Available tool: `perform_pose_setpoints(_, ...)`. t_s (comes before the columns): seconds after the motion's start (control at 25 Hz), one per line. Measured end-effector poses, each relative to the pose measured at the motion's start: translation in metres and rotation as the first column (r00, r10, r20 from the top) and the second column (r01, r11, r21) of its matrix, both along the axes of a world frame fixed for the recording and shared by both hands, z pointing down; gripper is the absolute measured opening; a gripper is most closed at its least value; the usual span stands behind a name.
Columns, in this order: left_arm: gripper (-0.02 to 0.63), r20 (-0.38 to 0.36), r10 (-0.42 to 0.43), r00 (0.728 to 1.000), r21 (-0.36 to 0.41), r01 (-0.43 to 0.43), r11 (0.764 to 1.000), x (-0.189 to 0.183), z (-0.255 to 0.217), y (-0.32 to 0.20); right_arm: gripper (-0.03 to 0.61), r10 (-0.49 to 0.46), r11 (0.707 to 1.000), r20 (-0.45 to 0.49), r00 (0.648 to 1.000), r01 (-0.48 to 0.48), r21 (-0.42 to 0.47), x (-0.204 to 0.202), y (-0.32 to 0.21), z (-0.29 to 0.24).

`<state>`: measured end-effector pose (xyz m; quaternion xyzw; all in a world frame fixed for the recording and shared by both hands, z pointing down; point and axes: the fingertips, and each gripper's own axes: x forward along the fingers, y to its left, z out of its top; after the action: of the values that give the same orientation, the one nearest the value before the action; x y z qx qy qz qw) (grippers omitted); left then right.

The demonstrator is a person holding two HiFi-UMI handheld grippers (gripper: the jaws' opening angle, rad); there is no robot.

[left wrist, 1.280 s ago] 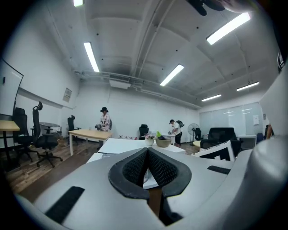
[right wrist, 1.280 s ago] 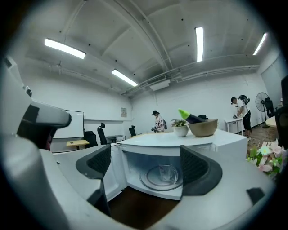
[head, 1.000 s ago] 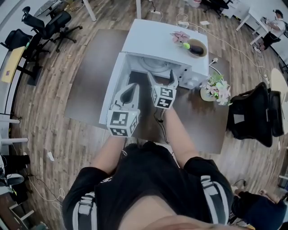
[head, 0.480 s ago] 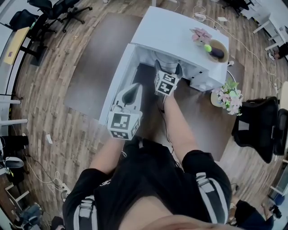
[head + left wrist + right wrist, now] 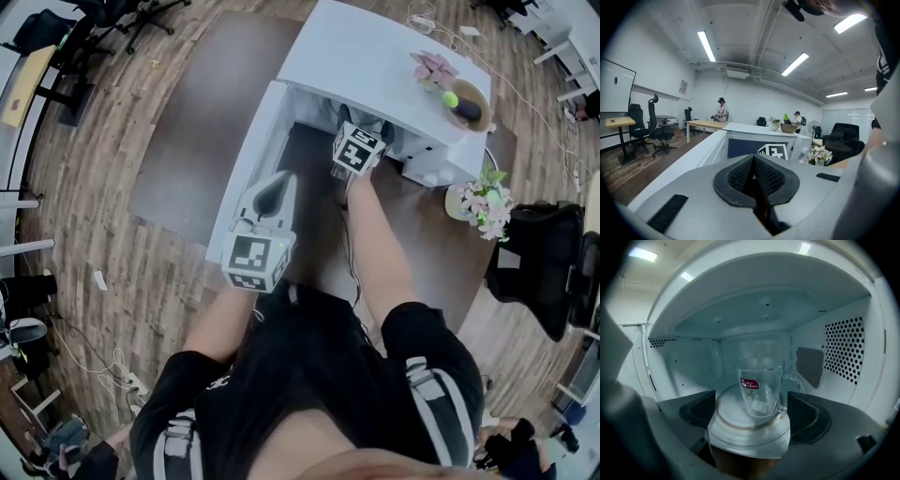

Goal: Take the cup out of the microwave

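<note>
Left of the microwave [image 5: 375, 56], its door [image 5: 242, 169] stands swung open. The left gripper [image 5: 753, 161] hangs near that door, outside the microwave, jaws pressed together on nothing. Over to the microwave's mouth: the right gripper [image 5: 752, 416] is inside the cavity, its marker cube at the opening, jaws spread wide. And there's the cup [image 5: 759, 383], a clear glass mug with a red label and its handle to the right. It stands upright on the turntable [image 5: 736, 430] inside the microwave, lined up with the gap between those jaws, neither pad touching it. On the microwave's top, toward its right end, sit pink flowers [image 5: 433, 67] and a bowl [image 5: 466, 105]. Right of the microwave, a flower pot [image 5: 480, 202] rests on the table [image 5: 187, 122].
</note>
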<state>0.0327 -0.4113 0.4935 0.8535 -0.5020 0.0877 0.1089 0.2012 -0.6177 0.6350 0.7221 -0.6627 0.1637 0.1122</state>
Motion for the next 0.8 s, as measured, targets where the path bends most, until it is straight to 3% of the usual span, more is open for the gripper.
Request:
perform_pose_setpoints(0.28,0.002,-0.016,0.032,0.999,-0.005,-0.032,0.999,0.004,0.004,0.003,0.454,-0.013,0.999,-0.039,0.999,0.011,-0.045,0.01,-0.019,0.005)
perform_pose_setpoints(0.36,0.002,-0.016,0.04,0.999,-0.004,-0.04,0.999,0.006,0.004,0.004,0.448,0.001,0.999,-0.057,0.998,-0.002,-0.033,0.013,-0.023,0.002)
perform_pose_setpoints(0.48,0.002,-0.017,0.048,0.999,-0.004,-0.048,0.999,0.009,0.005,0.003,0.357,0.024,1.0,-0.091,0.996,-0.025,-0.006,0.021,-0.025,0.0)
perform_pose_setpoints(0.8,0.002,-0.015,0.065,0.998,0.001,-0.065,0.998,0.012,0.004,0.009,0.351,-0.03,0.998,-0.079,0.996,0.035,0.061,0.013,-0.01,0.0)
